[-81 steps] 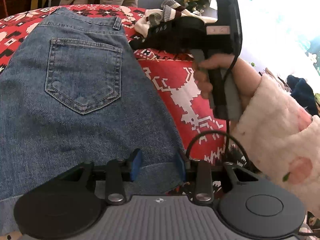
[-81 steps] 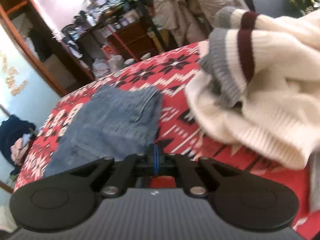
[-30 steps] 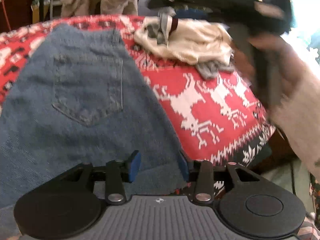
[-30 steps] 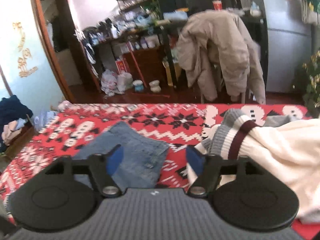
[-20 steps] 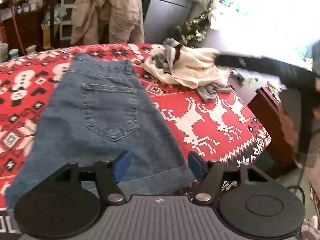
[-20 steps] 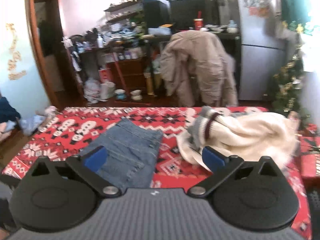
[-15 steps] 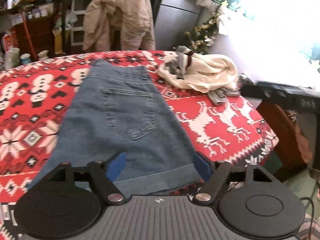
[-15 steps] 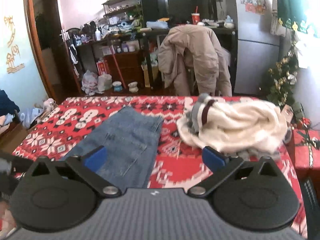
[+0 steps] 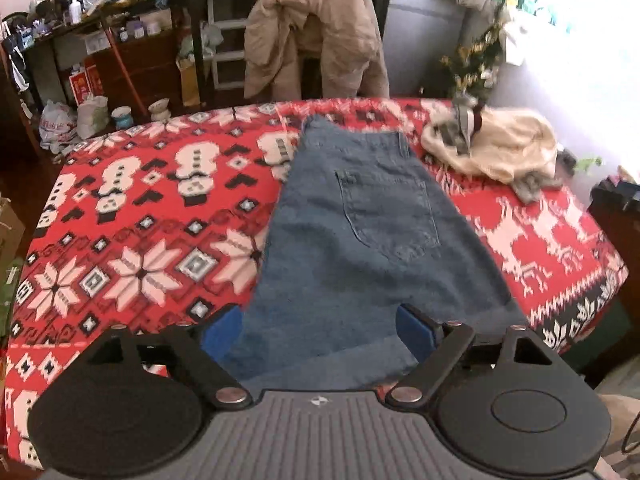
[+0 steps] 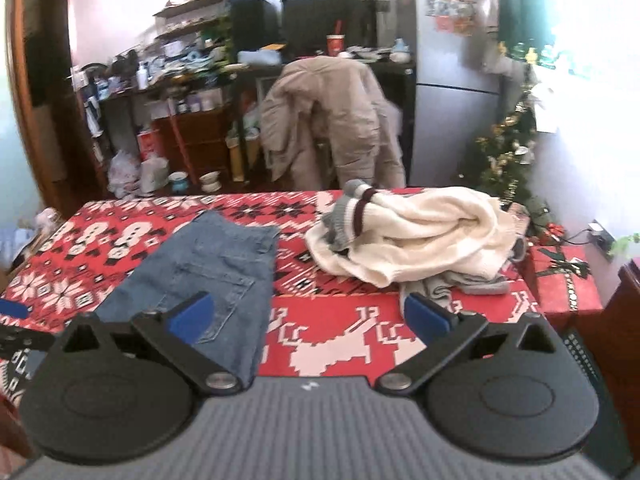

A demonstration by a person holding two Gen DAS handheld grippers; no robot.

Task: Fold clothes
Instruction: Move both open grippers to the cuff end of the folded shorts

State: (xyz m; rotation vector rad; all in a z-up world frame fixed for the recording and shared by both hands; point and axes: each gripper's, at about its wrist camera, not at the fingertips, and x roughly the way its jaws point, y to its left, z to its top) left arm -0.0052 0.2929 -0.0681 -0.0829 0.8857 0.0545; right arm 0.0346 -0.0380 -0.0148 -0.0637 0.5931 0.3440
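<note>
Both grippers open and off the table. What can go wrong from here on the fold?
1. The cream sweater sits bunched beside the denim shorts; a grab may catch several layers or the grey garment under it.
2. The shorts' cuffed hem lies at the near table edge, so pulling on it may drag them off.
3. The left gripper and right gripper hover apart from the cloth; a shallow pinch may miss.

Before you, the shorts (image 9: 360,248) lie flat on the table (image 9: 132,216); the sweater (image 9: 504,148) lies to their right, the chair (image 9: 320,40) behind.
</note>
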